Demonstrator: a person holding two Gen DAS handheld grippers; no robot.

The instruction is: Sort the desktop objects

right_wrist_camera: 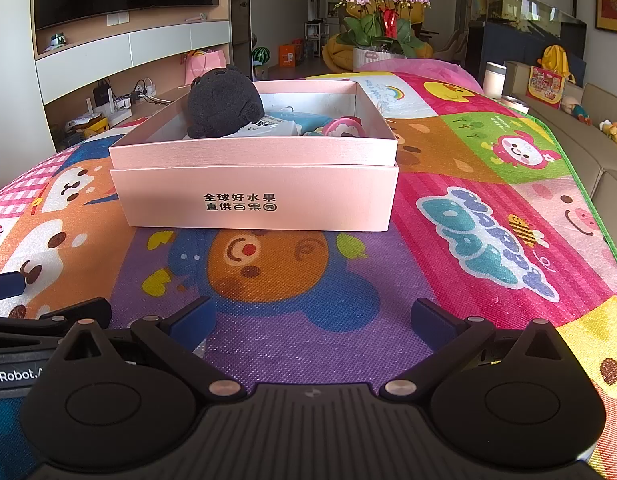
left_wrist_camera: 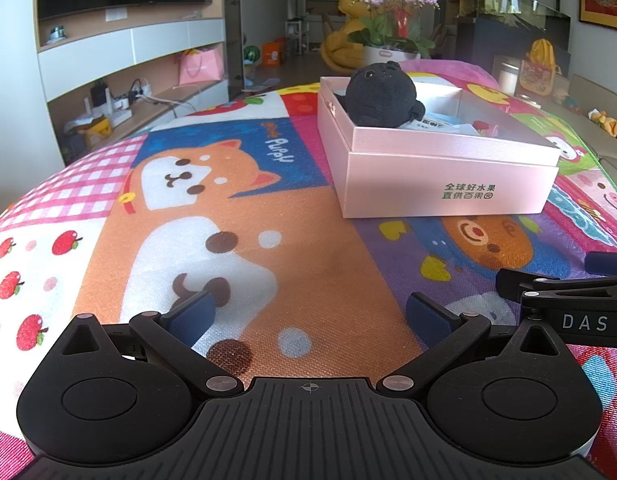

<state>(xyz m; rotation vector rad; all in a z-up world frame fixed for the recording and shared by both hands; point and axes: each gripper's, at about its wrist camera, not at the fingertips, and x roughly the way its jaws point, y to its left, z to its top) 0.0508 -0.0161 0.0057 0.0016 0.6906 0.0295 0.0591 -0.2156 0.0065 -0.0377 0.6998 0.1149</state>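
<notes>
Cartoon play mat (right_wrist_camera: 448, 216) covers the surface, nothing loose on it that I see. Pink box (right_wrist_camera: 254, 196) sits mid-mat as collection point: black plush toy (right_wrist_camera: 224, 106) at its far-left corner, pink toy (right_wrist_camera: 344, 126) to the right inside. Left hand-held gripper (left_wrist_camera: 310, 316) and right hand-held gripper (right_wrist_camera: 312, 316) rest nearside of box, fingers apart, empty; sorting looks done, I judge.

We see a satiny pink cardboard box (right_wrist_camera: 252, 196) at twelve o'clock, a fuzzy matt black plush toy (right_wrist_camera: 224, 106) inside, a woven-textured printed mat (right_wrist_camera: 308, 344) beneath, and matt black plastic grippers with blue pads (left_wrist_camera: 192, 314).
</notes>
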